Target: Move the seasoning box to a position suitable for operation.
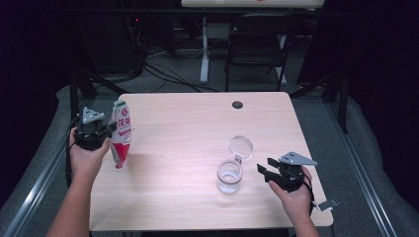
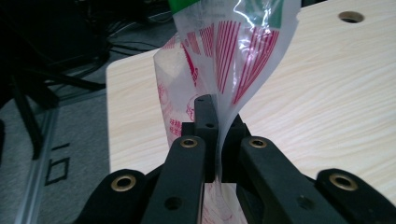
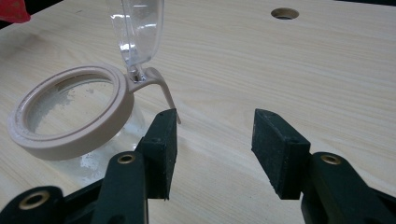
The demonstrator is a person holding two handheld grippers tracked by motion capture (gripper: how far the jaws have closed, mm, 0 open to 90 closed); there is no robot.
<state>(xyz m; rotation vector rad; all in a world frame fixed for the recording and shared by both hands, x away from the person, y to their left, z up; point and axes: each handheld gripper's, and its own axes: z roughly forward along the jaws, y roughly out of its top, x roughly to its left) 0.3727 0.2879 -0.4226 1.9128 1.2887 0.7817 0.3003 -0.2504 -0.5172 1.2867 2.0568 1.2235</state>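
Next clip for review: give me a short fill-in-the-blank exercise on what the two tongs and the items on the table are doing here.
1. The left tongs are shut on the red-and-white ____, held above the table.
2. The lid of the glass jar stands ____.
3. The right tongs are ____ and hold nothing.
4. The jar stands nearer to the ____ tongs.

Missing words: bag; open; open; right
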